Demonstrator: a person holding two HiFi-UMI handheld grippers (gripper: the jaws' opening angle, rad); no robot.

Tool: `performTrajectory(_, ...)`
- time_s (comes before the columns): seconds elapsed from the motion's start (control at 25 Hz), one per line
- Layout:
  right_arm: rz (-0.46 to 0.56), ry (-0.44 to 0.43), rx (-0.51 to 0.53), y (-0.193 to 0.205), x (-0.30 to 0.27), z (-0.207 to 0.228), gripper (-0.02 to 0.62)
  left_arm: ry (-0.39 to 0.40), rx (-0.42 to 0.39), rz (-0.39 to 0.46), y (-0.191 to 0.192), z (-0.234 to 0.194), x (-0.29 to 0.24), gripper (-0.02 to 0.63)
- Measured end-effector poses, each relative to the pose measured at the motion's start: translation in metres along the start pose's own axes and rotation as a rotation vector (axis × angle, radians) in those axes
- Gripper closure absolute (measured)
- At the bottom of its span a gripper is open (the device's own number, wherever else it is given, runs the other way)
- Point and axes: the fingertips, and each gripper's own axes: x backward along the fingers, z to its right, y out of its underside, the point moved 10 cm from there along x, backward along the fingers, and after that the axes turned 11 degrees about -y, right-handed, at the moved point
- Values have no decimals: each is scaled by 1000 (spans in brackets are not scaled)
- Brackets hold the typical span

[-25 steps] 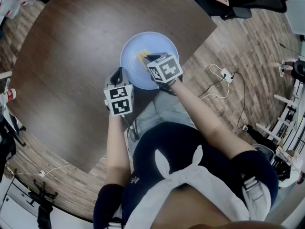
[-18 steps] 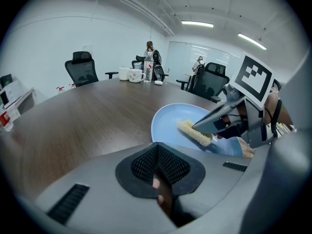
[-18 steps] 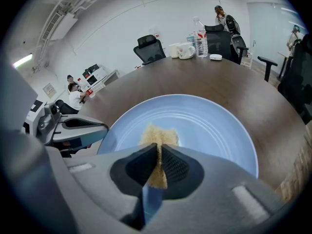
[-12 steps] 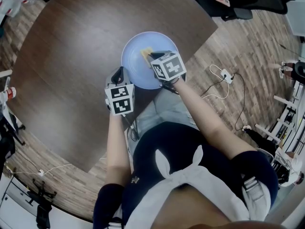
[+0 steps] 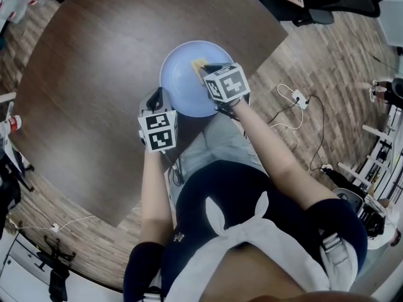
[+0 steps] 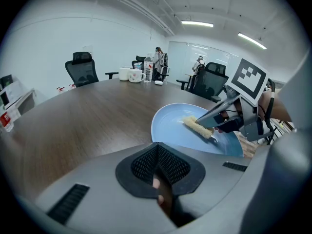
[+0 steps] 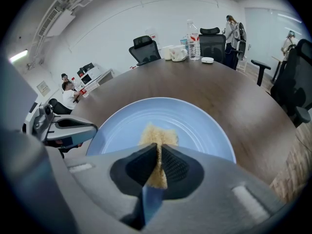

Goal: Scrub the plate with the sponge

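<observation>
A light blue plate [image 5: 182, 83] lies flat near the front edge of the dark wooden table [image 5: 107, 74]. My right gripper [image 5: 206, 69] is shut on a yellow sponge [image 5: 198, 63] and presses it onto the plate's far right part. In the right gripper view the sponge [image 7: 158, 133] sticks out past the jaws onto the plate [image 7: 204, 130]. My left gripper [image 5: 156, 97] is shut, with its tips against the plate's near left rim; nothing shows between its jaws. The left gripper view shows the plate [image 6: 170, 126], the sponge [image 6: 197, 127] and the right gripper [image 6: 208, 123].
The table's edge runs just behind the plate on my side, with my legs below it. A white power strip and cables [image 5: 296, 97] lie on the wooden floor to the right. Mugs and a bottle [image 7: 192, 33] stand at the table's far end, and office chairs [image 6: 83, 67] surround it.
My right gripper has slid the sponge across the plate, away from me and to the right. The left gripper and the plate have stayed put.
</observation>
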Motion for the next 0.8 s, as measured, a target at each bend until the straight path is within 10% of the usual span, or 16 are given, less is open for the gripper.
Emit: performTrajectory(0.8, -33, 90, 52, -2, 8, 16, 571, -4, 1, 1, 1, 1, 0, 600)
